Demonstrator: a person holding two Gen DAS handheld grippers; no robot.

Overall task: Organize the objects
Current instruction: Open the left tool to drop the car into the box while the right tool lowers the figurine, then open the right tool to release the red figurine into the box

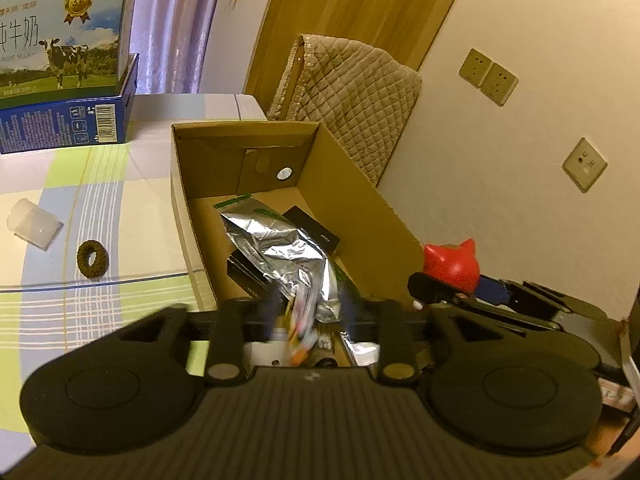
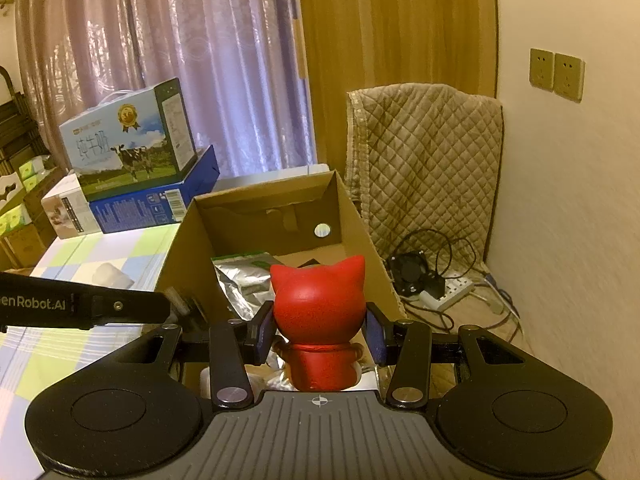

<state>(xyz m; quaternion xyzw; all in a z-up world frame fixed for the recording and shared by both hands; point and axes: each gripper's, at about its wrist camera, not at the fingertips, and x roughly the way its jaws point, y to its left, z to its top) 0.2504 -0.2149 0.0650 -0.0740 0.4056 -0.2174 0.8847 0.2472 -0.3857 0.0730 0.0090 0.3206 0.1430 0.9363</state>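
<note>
On the left of the worktop (image 1: 132,216), a translucent cup (image 1: 34,227) lay on its side and a brown hair tie (image 1: 93,259) rested near it, both well apart from the cardboard box (image 1: 352,216) and seemingly waiting to be packed. The box already held a silver foil pouch (image 1: 276,248) and some dark flat packs (image 1: 316,229). The left gripper (image 1: 308,320) hovered over the box's near end, its blurred fingers spread around a blurred, colourful item; whether they pressed on it could not be told. To the right, the right gripper (image 2: 320,330) carried a red cat figurine (image 2: 320,312) over the box, its fingers flanking the head, apparently pinching it. The sorting looked roughly half done.
</note>
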